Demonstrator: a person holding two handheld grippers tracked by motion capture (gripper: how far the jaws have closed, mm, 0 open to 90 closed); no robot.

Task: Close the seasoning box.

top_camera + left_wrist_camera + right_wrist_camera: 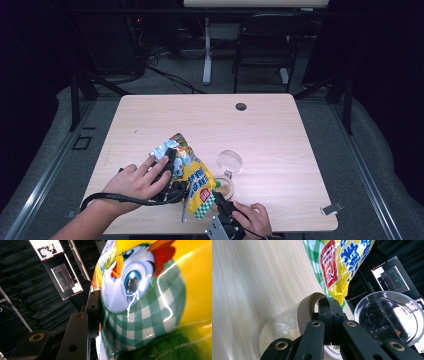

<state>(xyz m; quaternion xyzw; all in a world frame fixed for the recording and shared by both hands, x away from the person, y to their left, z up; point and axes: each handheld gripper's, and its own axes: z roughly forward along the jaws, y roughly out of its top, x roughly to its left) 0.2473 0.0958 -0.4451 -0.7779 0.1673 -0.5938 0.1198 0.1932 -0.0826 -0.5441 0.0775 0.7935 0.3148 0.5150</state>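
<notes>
Left gripper (pixel 172 172) clamps the snack bag (pixel 192 175) mid-body, holding it tilted above the table (pixel 280 130). Right gripper (pixel 220 199), jaws closed, pinches the bag's lower corner over the jar (pixel 225 186), with the clear lid (pixel 229 161) just beside. Risk: a sudden tear or slipping foil could scatter contents past the jar's mouth.

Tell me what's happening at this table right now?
A person works at a wooden table with a gripper in each hand. The left gripper is clamped on a yellow snack bag with a cartoon chick and green check print, holding it tilted over a small clear jar. The right gripper, jaws shut, pinches at the jar's rim just below the bag's lower corner. The jar's hinged clear lid stands open beside it. Whether anything is pouring can't be told.
</notes>
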